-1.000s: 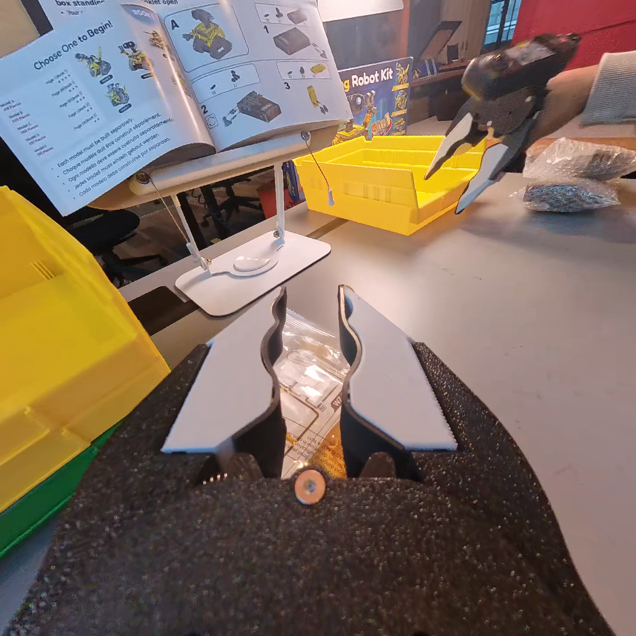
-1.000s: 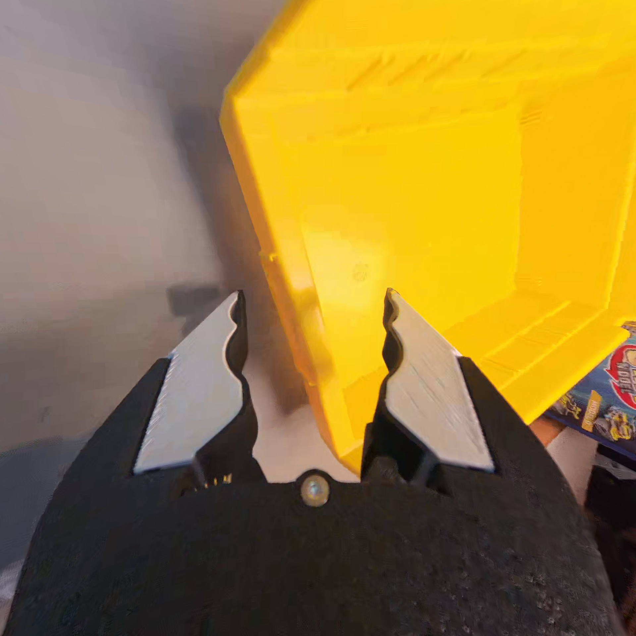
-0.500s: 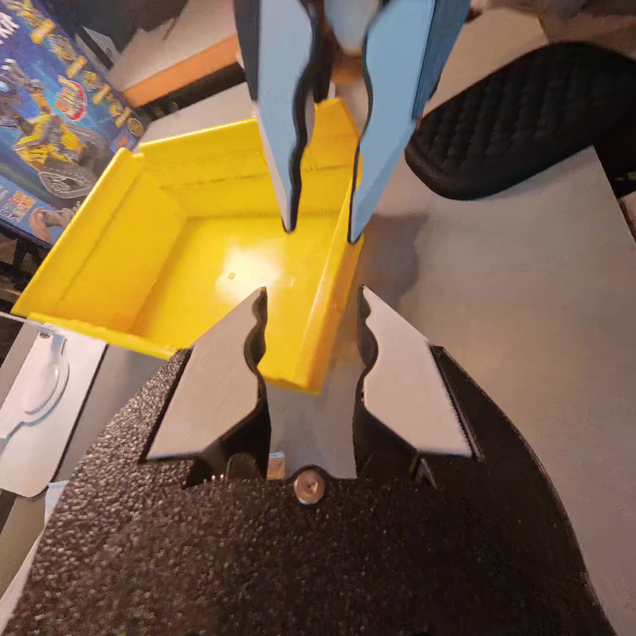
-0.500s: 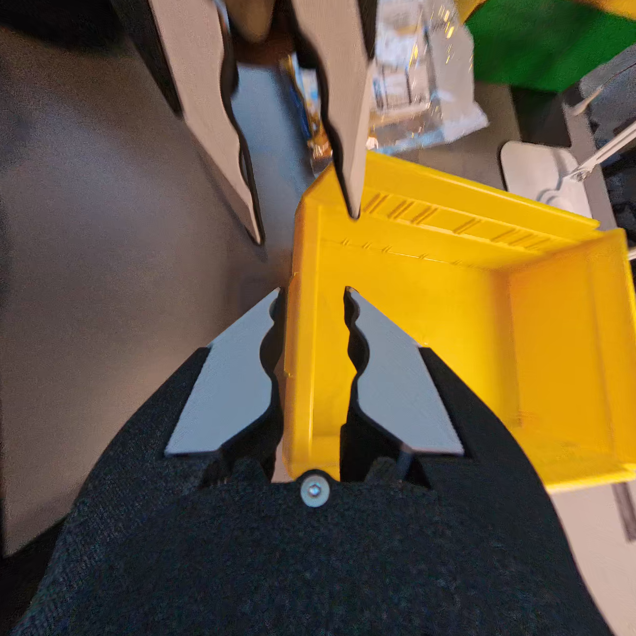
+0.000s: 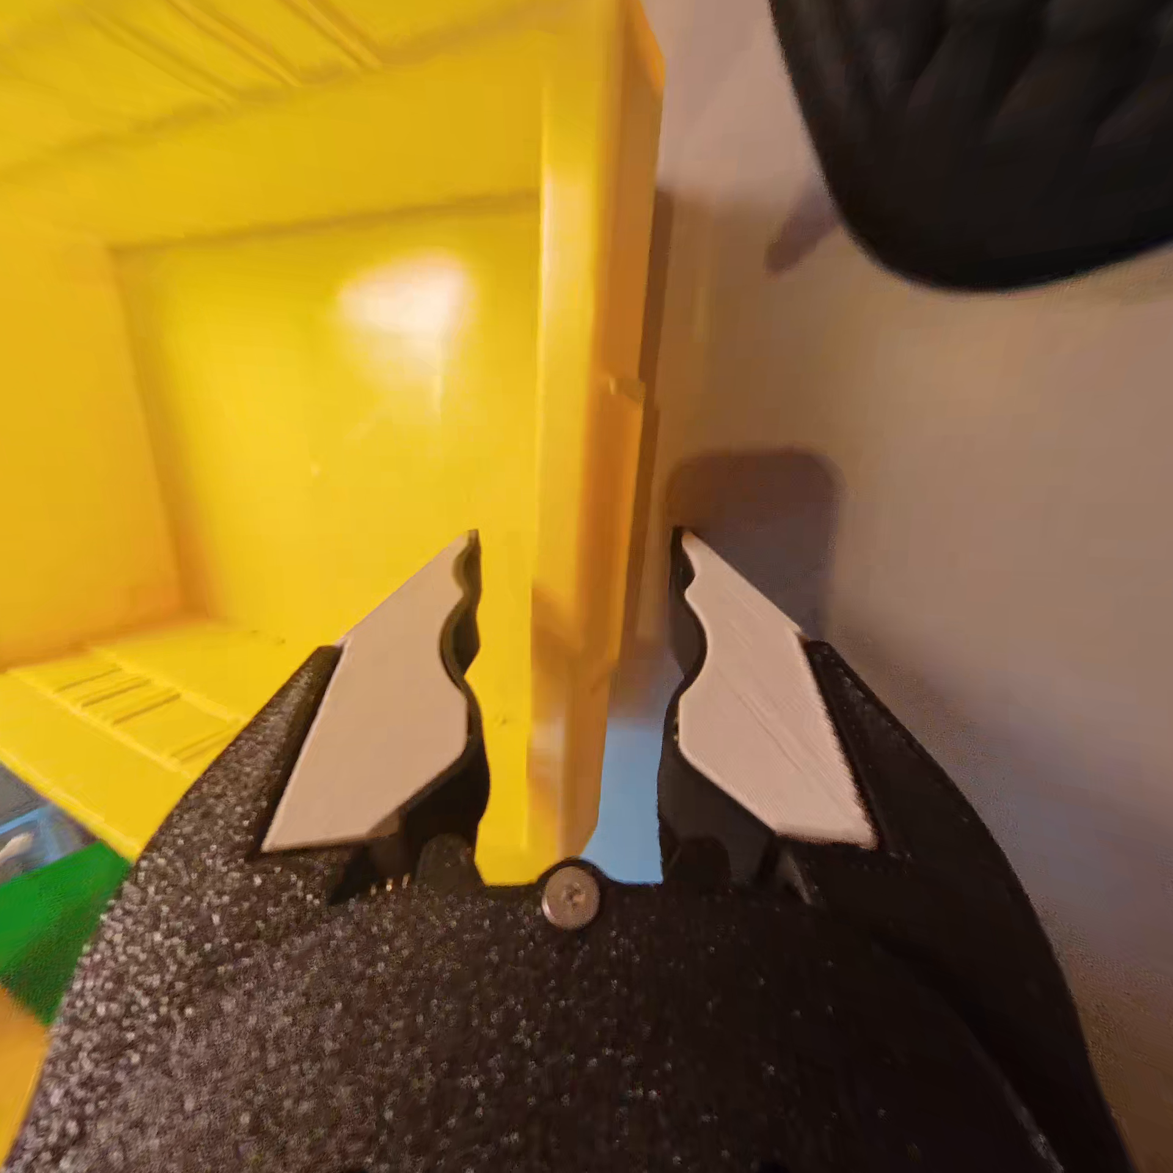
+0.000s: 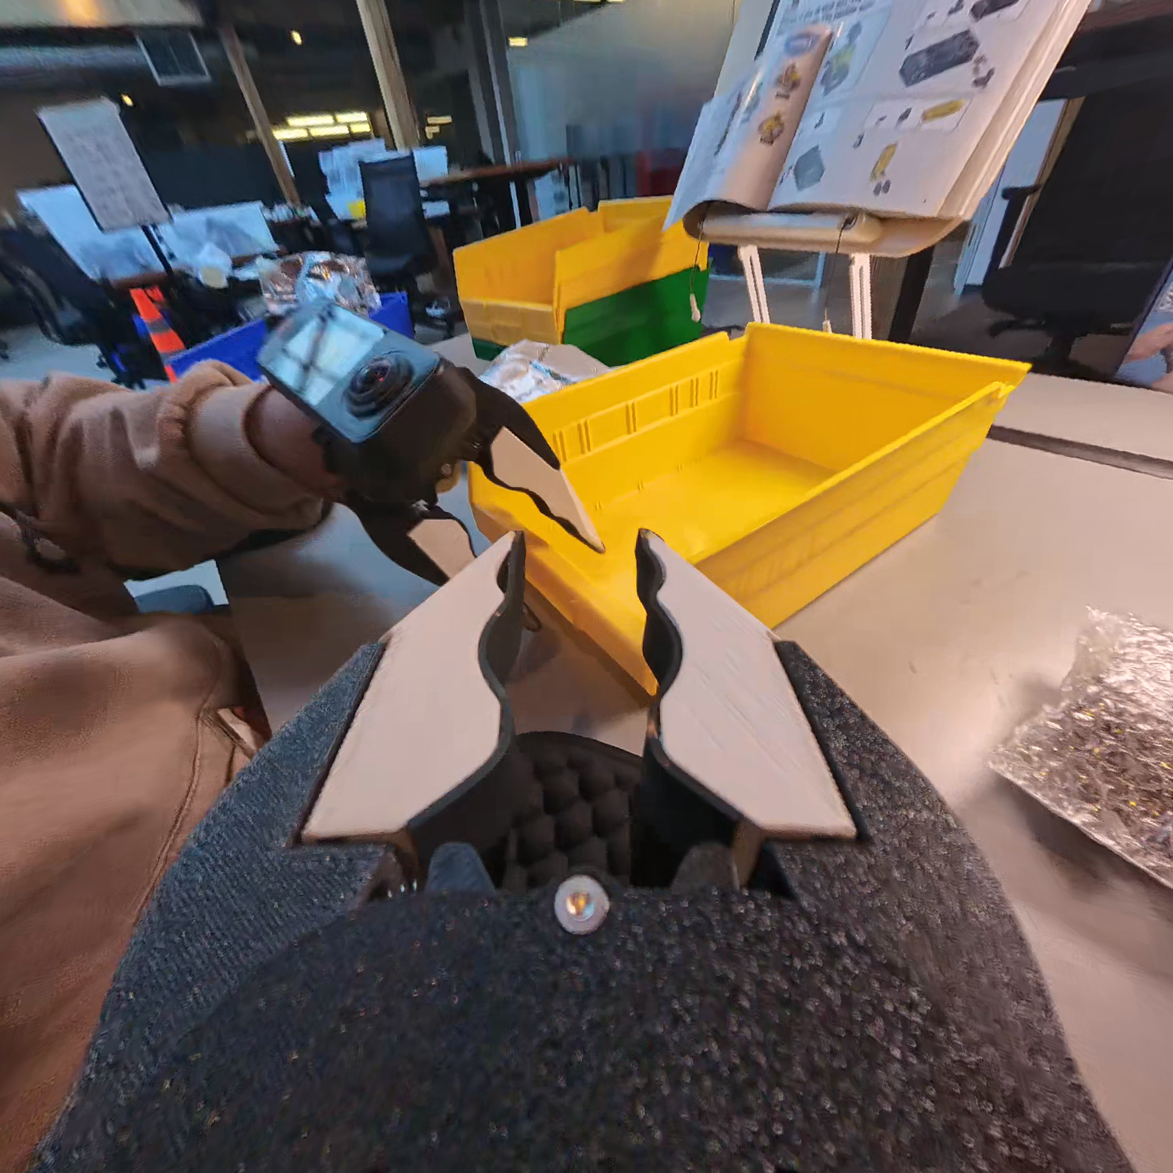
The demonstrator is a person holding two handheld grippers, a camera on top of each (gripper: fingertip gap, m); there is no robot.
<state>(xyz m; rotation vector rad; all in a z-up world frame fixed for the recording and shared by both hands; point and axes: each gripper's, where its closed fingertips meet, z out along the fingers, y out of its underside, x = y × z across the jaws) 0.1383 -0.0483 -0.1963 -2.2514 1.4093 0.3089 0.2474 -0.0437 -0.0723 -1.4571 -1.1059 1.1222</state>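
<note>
Left gripper (image 5: pixel 574 539) agape astride yellow bin (image 5: pixel 304 381) wall at frame centre, seemingly untouched; right gripper (image 6: pixel 579 546) empty, parted; may tip bin if clamped askew

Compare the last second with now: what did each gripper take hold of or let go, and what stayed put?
The left gripper left the clear parts bag and moved to the yellow bin; its open fingers now straddle the side wall. The right gripper, closed around that wall half a second ago, has released it and pulled back, open and empty. The bin remains on the grey table; the booklet stand is unmoved.
</note>
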